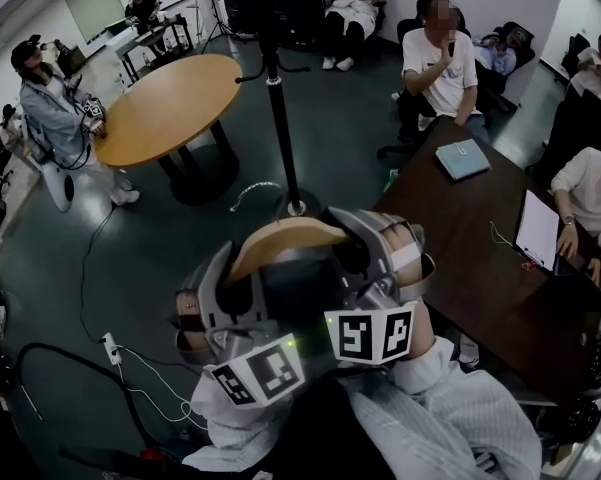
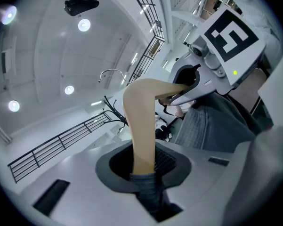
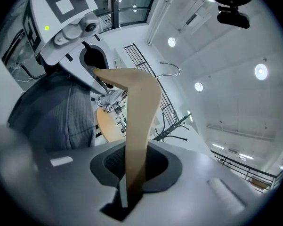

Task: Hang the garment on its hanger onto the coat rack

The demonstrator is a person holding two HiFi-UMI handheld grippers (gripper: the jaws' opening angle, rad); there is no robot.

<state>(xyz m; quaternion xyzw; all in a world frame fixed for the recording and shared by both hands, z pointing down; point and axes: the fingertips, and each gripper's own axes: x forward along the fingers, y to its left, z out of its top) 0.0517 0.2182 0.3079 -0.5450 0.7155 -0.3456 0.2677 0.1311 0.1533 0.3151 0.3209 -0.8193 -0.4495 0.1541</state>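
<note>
A wooden hanger (image 1: 280, 238) with a grey garment (image 1: 290, 288) is held up close in front of me, one gripper at each end. My left gripper (image 1: 225, 283) is shut on the hanger's left arm (image 2: 141, 126), with grey fabric (image 2: 148, 187) pinched at the pads. The right gripper (image 1: 380, 243) is shut on the other arm (image 3: 139, 126). The hanger's metal hook (image 2: 110, 72) points upward. Beyond the hanger rises the black coat rack (image 1: 280, 118), its base (image 1: 296, 208) on the floor and its hooks (image 3: 172, 126) apart from the hanger.
A round wooden table (image 1: 175, 103) stands left of the rack, with a standing person (image 1: 55, 118) beside it. A long dark table (image 1: 480, 268) with seated people is on the right. Cables (image 1: 120, 358) trail over the floor at lower left.
</note>
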